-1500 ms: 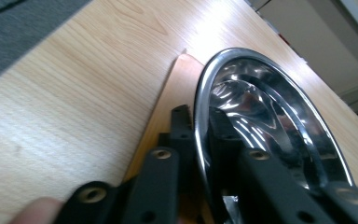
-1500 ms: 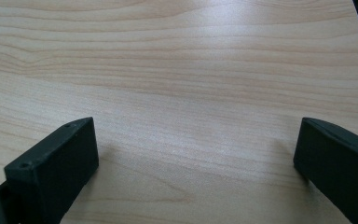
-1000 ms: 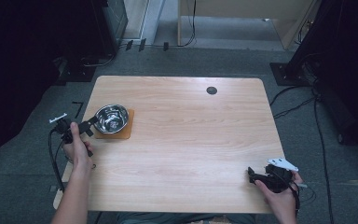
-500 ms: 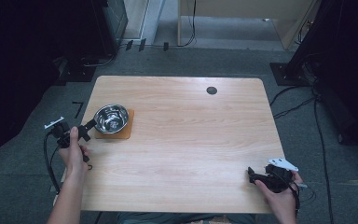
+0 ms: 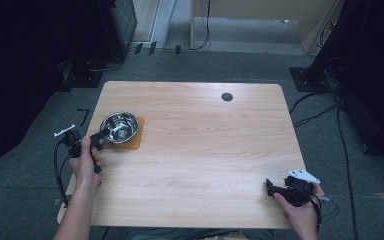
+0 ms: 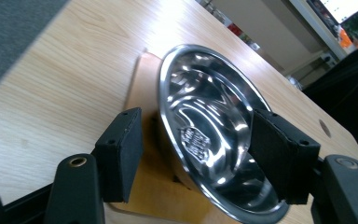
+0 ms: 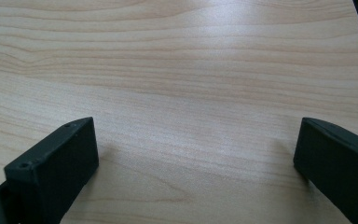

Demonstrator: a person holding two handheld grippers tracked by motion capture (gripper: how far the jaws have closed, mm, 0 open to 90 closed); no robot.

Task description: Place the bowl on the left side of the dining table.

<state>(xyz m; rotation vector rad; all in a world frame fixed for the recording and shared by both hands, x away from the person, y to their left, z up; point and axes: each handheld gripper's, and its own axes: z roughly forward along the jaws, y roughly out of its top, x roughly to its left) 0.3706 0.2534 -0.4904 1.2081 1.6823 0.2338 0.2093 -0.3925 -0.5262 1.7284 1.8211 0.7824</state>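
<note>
A shiny steel bowl (image 5: 119, 126) sits on a small orange-brown mat (image 5: 134, 140) near the table's left edge. My left gripper (image 5: 99, 138) is at the bowl's near-left side. In the left gripper view its jaws stand open across the bowl's (image 6: 205, 116) near rim. One pad (image 6: 121, 156) is outside over the mat (image 6: 140, 84), and the other pad (image 6: 279, 161) is in front of the bowl's inside. My right gripper (image 5: 271, 187) rests low at the table's near right corner. It (image 7: 196, 172) is open, with bare wood between the jaws.
The light wooden table (image 5: 205, 150) has a black round grommet (image 5: 227, 96) at the far middle. Dark stands and cables (image 5: 330, 110) ring the table on the grey floor. My left forearm (image 5: 75, 215) crosses the near left corner.
My left hand has shifted slightly beside the bowl, and the gripper stays at the rim. The bowl, the mat and the right gripper have not moved.
</note>
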